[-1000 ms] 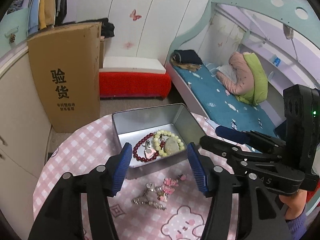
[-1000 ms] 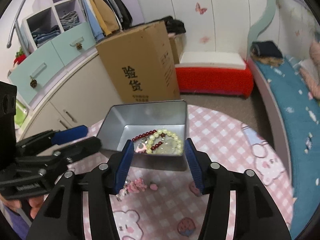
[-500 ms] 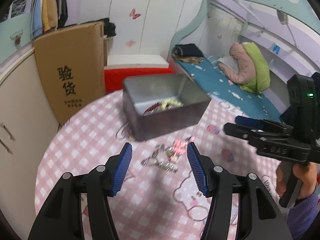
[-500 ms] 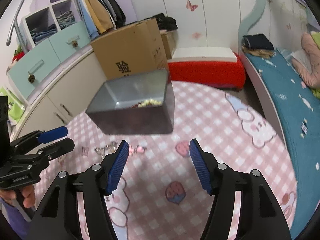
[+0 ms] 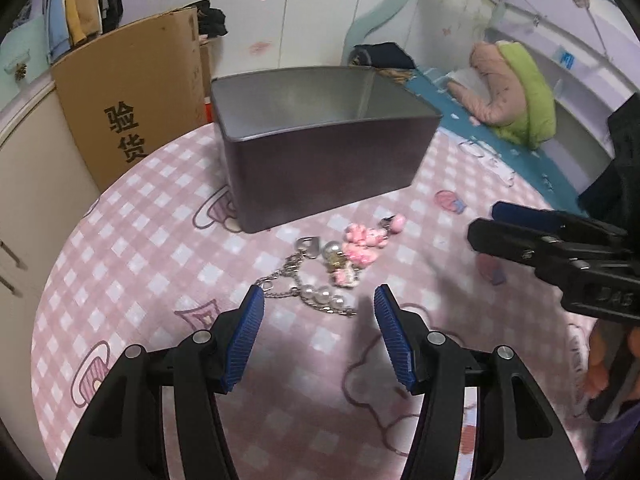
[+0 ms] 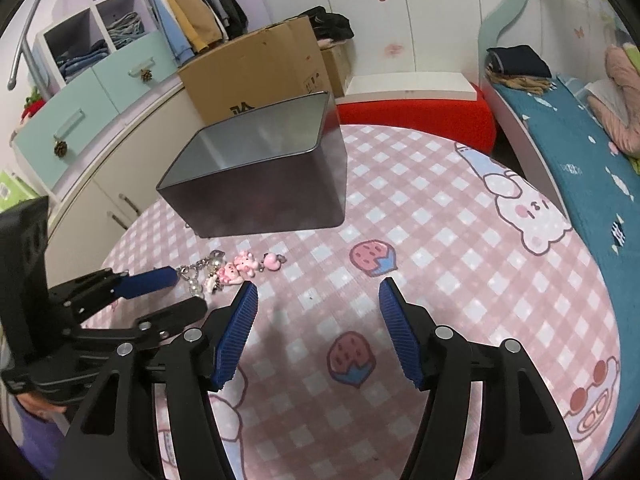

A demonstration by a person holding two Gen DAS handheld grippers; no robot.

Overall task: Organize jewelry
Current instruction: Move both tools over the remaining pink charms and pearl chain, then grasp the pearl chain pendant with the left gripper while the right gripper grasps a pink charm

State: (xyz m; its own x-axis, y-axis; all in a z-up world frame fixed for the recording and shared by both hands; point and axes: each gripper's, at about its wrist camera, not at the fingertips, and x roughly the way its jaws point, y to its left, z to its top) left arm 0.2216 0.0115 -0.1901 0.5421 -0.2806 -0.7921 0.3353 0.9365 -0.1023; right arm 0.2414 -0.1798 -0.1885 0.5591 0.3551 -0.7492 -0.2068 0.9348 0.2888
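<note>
A grey metal tin [image 5: 320,160] stands on the round table with the pink checked cloth [image 5: 140,260]; from this low angle its contents are hidden. It also shows in the right wrist view [image 6: 264,188]. A chain with pearls and pink charms [image 5: 336,264] lies on the cloth in front of the tin, and shows in the right wrist view [image 6: 228,272]. My left gripper [image 5: 318,306] is open, low over the cloth, with the chain just ahead of its fingertips. My right gripper [image 6: 318,294] is open and empty, to the right of the chain.
A tall cardboard box [image 5: 132,100] stands on the floor behind the table at the left. A red bench [image 6: 416,108] and a bed with a teal sheet [image 6: 568,140] lie beyond. White cupboards [image 6: 120,184] line the left side.
Both grippers have dropped from looking down into the tin to just above the cloth. The left one has closed in on the chain. The beads inside the tin are now out of sight.
</note>
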